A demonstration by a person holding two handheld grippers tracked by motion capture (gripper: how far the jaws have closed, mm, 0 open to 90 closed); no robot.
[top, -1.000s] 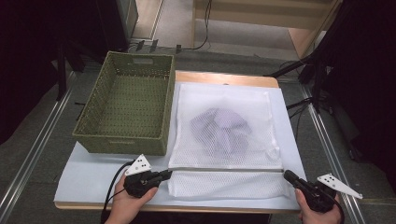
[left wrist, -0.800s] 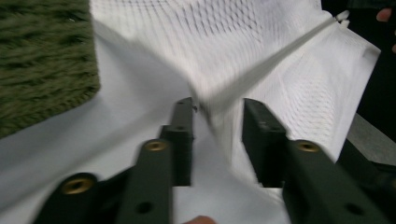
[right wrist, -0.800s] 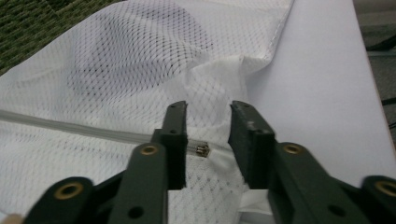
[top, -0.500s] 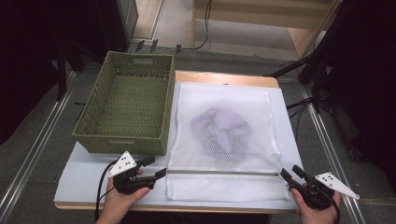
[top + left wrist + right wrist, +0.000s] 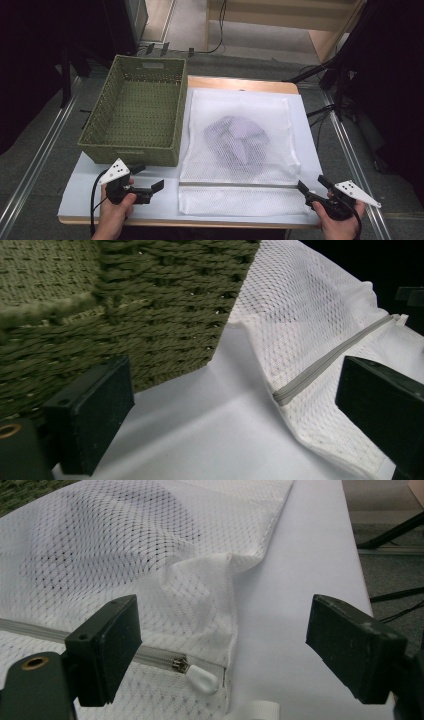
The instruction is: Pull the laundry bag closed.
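A white mesh laundry bag [image 5: 240, 112] lies flat on the table with a greyish-purple garment [image 5: 237, 142] inside. Its grey zipper [image 5: 240, 185] runs across the near end, and the white zipper pull [image 5: 200, 677] sits at the right end. My left gripper [image 5: 151, 177] stands open to the left of the bag's near left corner, with bare table between its jaws [image 5: 235, 405]. My right gripper [image 5: 312, 184] stands open at the bag's near right corner, with the corner and the pull lying between its jaws [image 5: 235, 645], untouched. Both pairs of jaws have just been opening.
A green woven basket [image 5: 135, 117] stands empty to the left of the bag, close behind my left gripper. The white table [image 5: 80, 200] ends right in front of both hands. Cables and stand legs [image 5: 340, 75] lie on the floor at the far right.
Both grippers, shut at the two ends of the zipper a second ago, have opened and let the bag go. The left one has drawn away to the left. The right has stayed put.
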